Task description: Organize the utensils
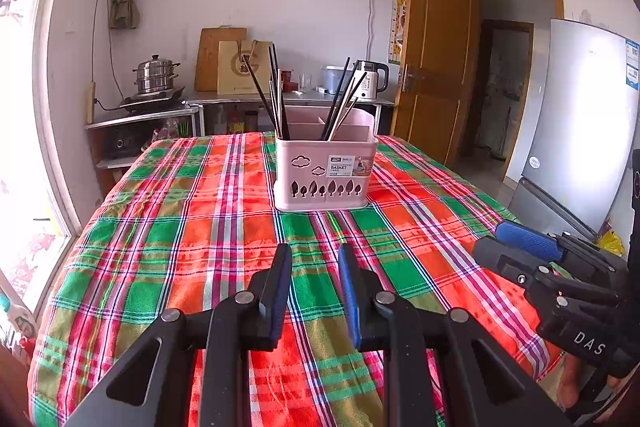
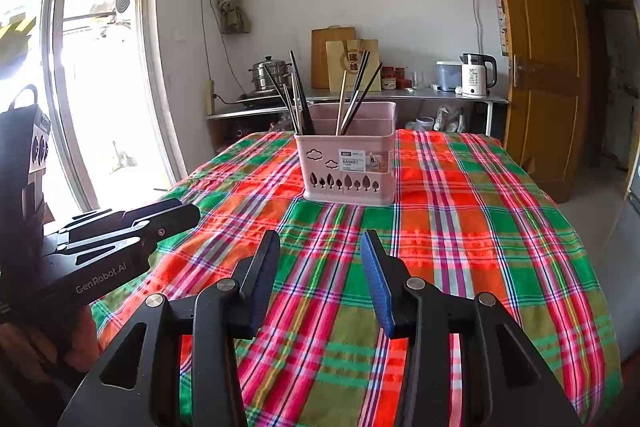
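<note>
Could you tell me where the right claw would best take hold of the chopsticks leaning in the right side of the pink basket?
Probably by their upper ends, coming from above: the right-side chopsticks lean well clear of the pink basket rim, while their lower parts sit behind its wall. The right claw is open and empty.
</note>
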